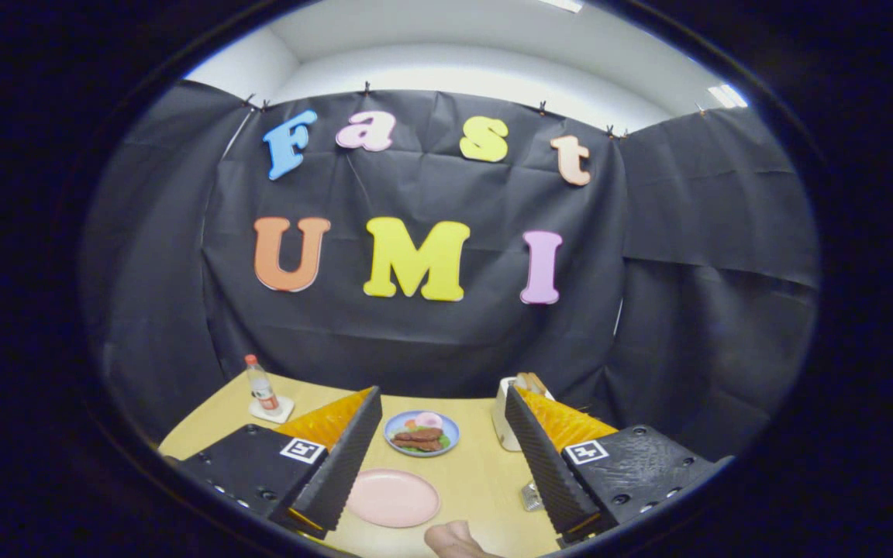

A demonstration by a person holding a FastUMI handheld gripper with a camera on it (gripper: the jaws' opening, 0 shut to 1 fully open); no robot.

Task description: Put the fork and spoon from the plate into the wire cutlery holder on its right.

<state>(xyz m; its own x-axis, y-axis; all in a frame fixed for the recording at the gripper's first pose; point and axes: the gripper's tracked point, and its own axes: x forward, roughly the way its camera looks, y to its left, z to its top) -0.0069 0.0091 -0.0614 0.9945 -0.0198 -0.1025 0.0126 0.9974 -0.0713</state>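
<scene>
Nearest us, our fingers (442, 453) stand wide apart, holding and touching nothing, raised above the tabletop (485, 480). A hand (454, 540) shows just below them. Between the fingers lies an empty pink plate (393, 497); just ahead of it sits a blue plate (421, 432) carrying food. We cannot make out the fork or spoon. Beside the right finger stands a white holder (505, 422). Farther left, a bottle (262, 385) stands on a coaster.

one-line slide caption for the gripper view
Open hand-held gripper above a wooden table, pink plate and blue food plate between its fingers.
</scene>
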